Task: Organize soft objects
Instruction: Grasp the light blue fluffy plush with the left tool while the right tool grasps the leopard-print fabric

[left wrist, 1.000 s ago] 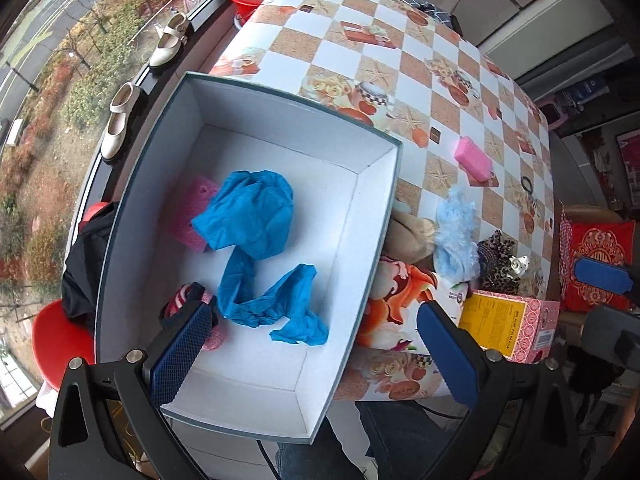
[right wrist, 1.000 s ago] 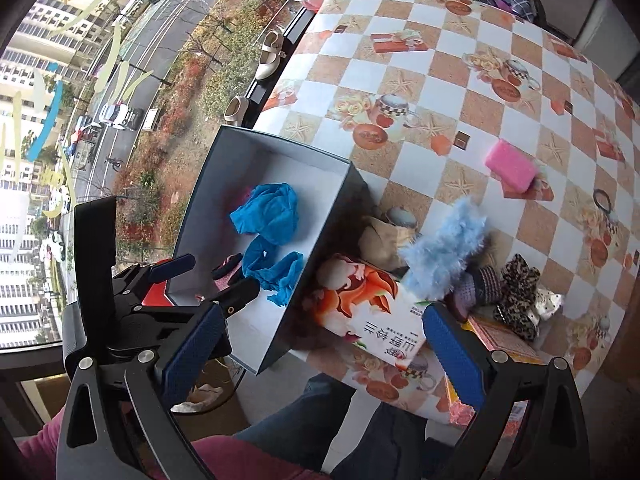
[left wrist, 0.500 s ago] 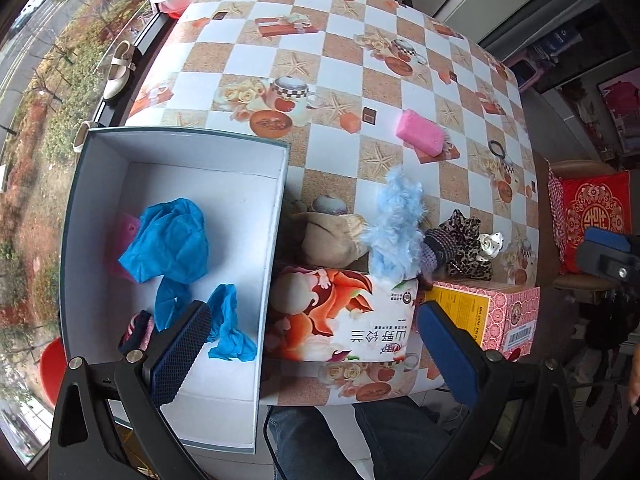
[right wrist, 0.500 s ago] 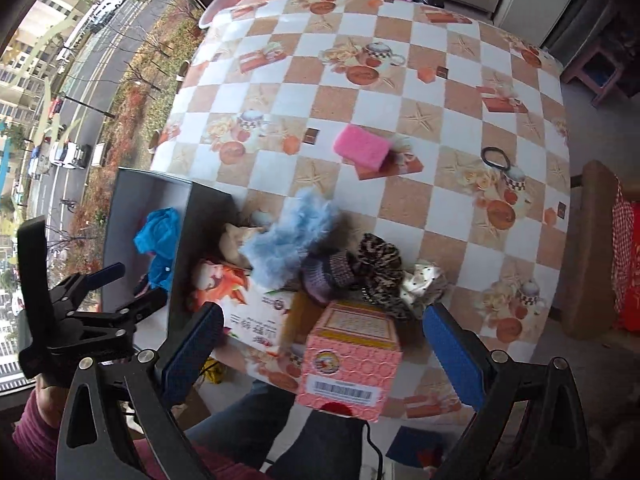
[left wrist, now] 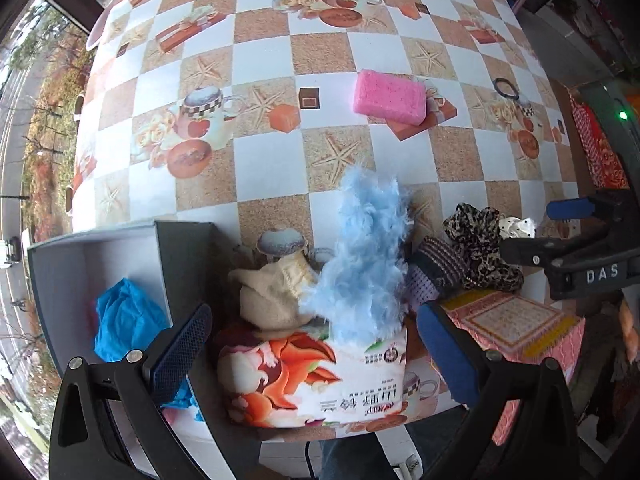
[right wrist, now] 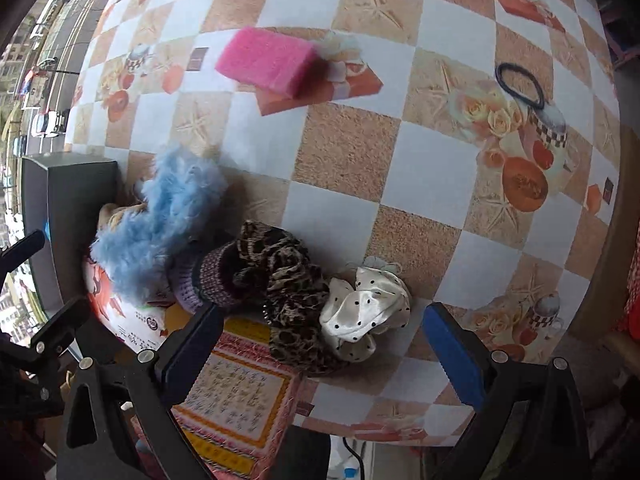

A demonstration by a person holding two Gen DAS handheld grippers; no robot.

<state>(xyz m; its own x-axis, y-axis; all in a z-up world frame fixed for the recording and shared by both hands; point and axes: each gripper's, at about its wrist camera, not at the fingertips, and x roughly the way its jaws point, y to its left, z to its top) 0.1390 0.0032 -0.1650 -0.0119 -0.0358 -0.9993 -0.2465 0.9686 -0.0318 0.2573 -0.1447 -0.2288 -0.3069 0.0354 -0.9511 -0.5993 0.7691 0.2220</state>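
Note:
My left gripper (left wrist: 316, 356) is open above a floral tissue pack (left wrist: 316, 380), with a fluffy light-blue piece (left wrist: 364, 260) and a beige cloth (left wrist: 276, 296) just beyond it. The grey box (left wrist: 100, 248) at left holds crumpled blue gloves (left wrist: 124, 320). My right gripper (right wrist: 328, 348) is open over a white polka-dot scrunchie (right wrist: 364, 312), beside a leopard scrunchie (right wrist: 288, 276) and a purple knit piece (right wrist: 208, 280). A pink sponge (right wrist: 268, 60) lies farther out on the checked table (right wrist: 348, 152). In the left wrist view the right gripper (left wrist: 576, 236) shows at the right edge.
A pink patterned carton (right wrist: 236, 392) stands at the table's near edge under the scrunchies. A black hair tie (right wrist: 520, 84) lies at the far right. A person's legs (left wrist: 352, 456) show below the table edge. A window and street are to the left.
Both grippers have swung right, from over the grey box to the pile of soft things, and come lower and closer. Both stay open and empty.

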